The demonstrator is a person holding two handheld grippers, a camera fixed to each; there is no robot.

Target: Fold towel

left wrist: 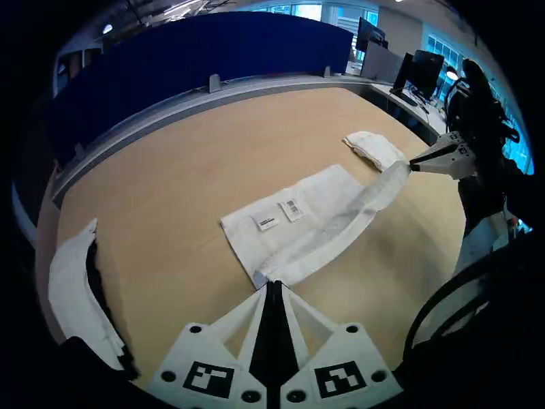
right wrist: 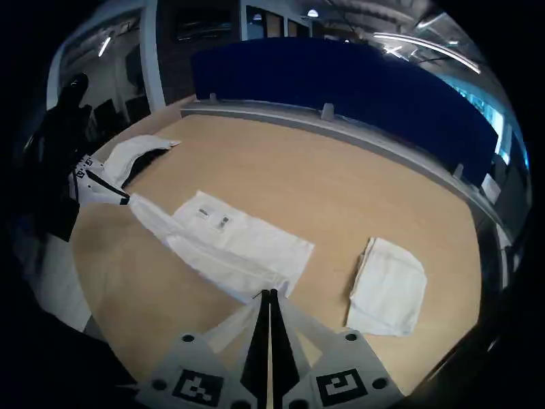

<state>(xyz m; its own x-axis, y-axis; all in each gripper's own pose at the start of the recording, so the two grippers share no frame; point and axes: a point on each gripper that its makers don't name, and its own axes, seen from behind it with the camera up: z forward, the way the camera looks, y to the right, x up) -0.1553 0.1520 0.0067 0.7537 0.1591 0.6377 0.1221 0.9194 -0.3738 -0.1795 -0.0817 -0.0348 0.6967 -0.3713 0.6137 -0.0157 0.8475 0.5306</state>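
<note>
White towel point(left wrist: 317, 194): far half lies flat on the wooden table point(left wrist: 204, 150), labels up. The near long edge is lifted and hangs slack. Judged soft, light and limp. It sags between holds, so the corners are the places to grip. Left gripper point(left wrist: 272, 285) is pinched on one near corner, right gripper point(right wrist: 270, 294) on the other. A folded towel point(right wrist: 385, 286) lies nearby, apart.
</note>
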